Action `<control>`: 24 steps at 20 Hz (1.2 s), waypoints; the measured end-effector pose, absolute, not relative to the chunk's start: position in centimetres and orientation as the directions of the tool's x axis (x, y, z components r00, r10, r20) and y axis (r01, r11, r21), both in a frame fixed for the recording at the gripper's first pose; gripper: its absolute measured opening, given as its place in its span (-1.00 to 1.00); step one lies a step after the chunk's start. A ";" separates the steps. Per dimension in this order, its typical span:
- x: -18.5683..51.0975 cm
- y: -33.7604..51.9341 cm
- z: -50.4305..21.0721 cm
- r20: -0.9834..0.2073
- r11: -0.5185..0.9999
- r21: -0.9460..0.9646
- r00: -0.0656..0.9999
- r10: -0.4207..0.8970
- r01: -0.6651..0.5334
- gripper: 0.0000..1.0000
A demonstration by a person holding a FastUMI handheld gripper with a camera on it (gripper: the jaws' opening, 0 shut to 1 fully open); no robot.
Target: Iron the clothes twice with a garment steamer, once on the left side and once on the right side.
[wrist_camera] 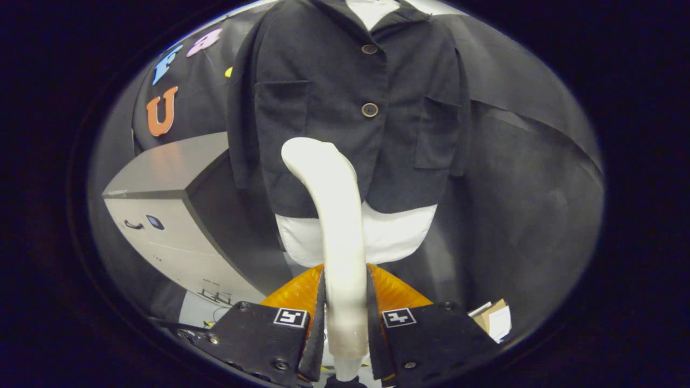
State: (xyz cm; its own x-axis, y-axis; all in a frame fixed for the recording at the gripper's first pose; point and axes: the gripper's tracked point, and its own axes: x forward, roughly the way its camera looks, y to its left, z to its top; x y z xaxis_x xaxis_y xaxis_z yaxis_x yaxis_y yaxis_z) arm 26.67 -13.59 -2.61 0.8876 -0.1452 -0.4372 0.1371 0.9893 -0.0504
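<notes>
A dark buttoned jacket hangs on a white mannequin torso straight ahead of me. My gripper is shut on the handle of a white garment steamer, which stands upright between the fingers. The steamer's curved head leans toward the jacket's lower left front, just under the left chest pocket. Whether the head touches the cloth I cannot tell. Two buttons run down the jacket's middle.
A grey box-like appliance with a dark side stands to the left of the mannequin. A cardboard box with white paper lies low on the right. Black cloth walls surround the booth.
</notes>
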 end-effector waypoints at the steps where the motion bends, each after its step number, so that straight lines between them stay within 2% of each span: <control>1: 26.2 -14.1 -1.9 -0.429 0.989 -0.042 0.891 -0.148 0.144 -0.25; 5: 23.1 -17.6 1.7 -0.385 0.983 0.023 0.909 -0.160 0.183 -0.25; 12: 22.6 -23.5 9.9 -0.244 0.960 0.083 0.940 -0.240 0.267 -0.25; 24: 25.7 -26.2 27.0 -0.036 0.938 0.235 0.967 -0.253 0.255 -0.25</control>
